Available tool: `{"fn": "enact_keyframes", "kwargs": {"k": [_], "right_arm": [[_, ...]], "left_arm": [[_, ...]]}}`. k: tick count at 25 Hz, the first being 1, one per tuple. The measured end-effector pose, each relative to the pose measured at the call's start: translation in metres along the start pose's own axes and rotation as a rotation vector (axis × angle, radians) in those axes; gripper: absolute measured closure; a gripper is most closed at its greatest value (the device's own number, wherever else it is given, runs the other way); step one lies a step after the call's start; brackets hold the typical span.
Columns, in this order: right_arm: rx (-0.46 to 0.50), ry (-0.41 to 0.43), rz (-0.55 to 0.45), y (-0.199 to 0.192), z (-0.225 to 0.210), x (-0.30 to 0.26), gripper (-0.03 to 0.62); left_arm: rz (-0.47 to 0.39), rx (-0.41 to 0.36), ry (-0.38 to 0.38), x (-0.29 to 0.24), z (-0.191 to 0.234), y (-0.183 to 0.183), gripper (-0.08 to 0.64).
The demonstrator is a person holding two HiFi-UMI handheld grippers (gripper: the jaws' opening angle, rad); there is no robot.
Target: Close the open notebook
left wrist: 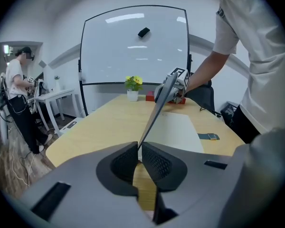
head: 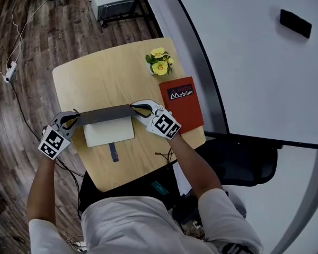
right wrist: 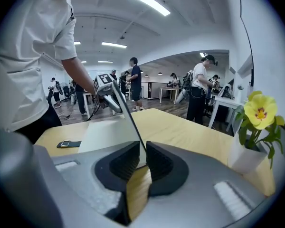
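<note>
Mid-close: pinching the raised cover (head: 105, 114) with left gripper (left wrist: 139, 152) and right gripper (right wrist: 143, 156), 1 per end. Next, likely lowering both together onto the page (head: 109, 132) beneath the jaws.

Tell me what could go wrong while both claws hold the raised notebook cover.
The left claw and right claw each pinch only a thin end of the cover; it may slip out and drop.
If lowered unevenly, the cover could twist.
The right claw sits close to the red book and might push it.

Head view overhead, gripper views close, facing each other (notebook (head: 103, 114) shared)
</note>
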State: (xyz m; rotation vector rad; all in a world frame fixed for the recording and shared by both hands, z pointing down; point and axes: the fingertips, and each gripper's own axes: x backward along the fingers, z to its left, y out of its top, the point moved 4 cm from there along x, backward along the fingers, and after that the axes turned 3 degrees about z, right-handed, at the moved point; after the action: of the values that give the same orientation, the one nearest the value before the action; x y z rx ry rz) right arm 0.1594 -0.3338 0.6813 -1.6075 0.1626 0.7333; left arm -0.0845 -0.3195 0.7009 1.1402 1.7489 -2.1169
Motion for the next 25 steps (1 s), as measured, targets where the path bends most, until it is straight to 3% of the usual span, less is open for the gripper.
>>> {"fn": "enact_keyframes", "kwargs": {"k": [12, 25], "right_arm": [[0.152, -0.028, 0.063, -0.010, 0.013, 0.001, 0.546], [0.416, -0.042, 0.169, -0.020, 0.027, -0.001, 0.545]], "left_arm": [[0.045, -0.188, -0.005, -0.002, -0.014, -0.004, 0.529], [0.155, -0.405, -0.034, -0.005, -0.025, -0.011, 0.515]]}}
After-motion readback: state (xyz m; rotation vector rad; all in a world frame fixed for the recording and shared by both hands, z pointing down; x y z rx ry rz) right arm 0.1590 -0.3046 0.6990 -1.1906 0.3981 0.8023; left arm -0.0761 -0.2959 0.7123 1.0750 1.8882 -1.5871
